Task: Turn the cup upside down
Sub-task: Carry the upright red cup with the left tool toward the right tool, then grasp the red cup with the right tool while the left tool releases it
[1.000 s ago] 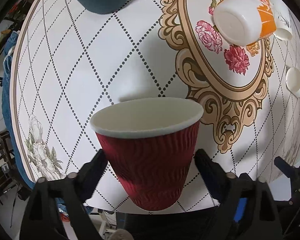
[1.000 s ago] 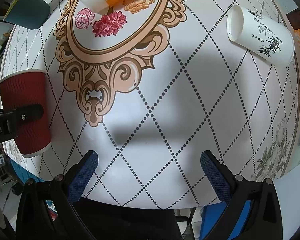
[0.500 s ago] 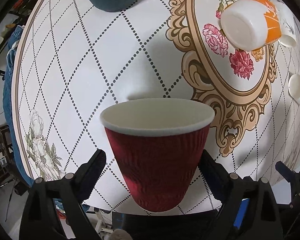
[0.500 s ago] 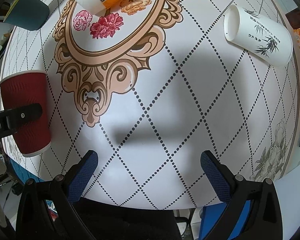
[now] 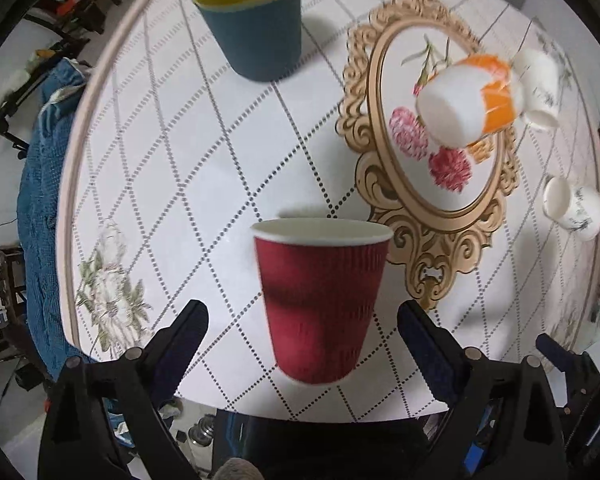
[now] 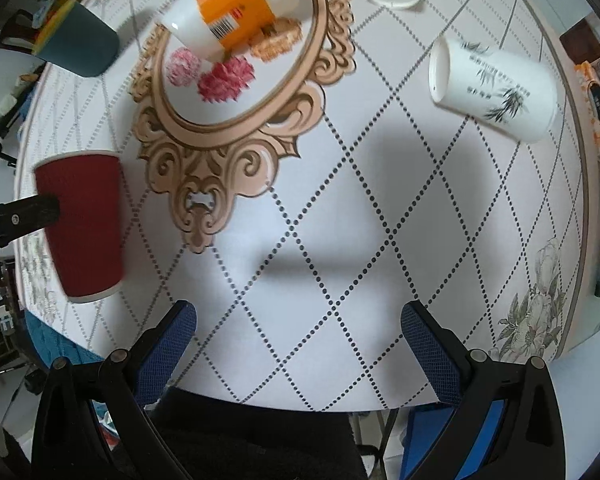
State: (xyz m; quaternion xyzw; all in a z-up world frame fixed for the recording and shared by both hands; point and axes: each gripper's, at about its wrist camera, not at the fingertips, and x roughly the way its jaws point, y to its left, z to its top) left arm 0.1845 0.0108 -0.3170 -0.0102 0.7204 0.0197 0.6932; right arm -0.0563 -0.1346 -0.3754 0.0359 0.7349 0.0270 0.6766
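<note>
The ribbed red paper cup [image 5: 320,300] stood upright, mouth up, on the glossy patterned worktop [image 5: 204,184], so the flip was not yet done. The left tool [image 5: 302,330] was spread, padded fingers beside it without touching. The right tool [image 6: 298,334] hung spread over bare worktop.

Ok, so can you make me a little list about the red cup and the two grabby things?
target: red ribbed paper cup, mouth up, not flipped yet
left gripper: open, one finger on each side of the red cup, a gap showing on both sides
right gripper: open, empty, over the round diamond-patterned table
other cups: teal cup with yellow inside, upright; orange-and-white cup, lying on its side; white bamboo-print cup, lying on its side
</note>
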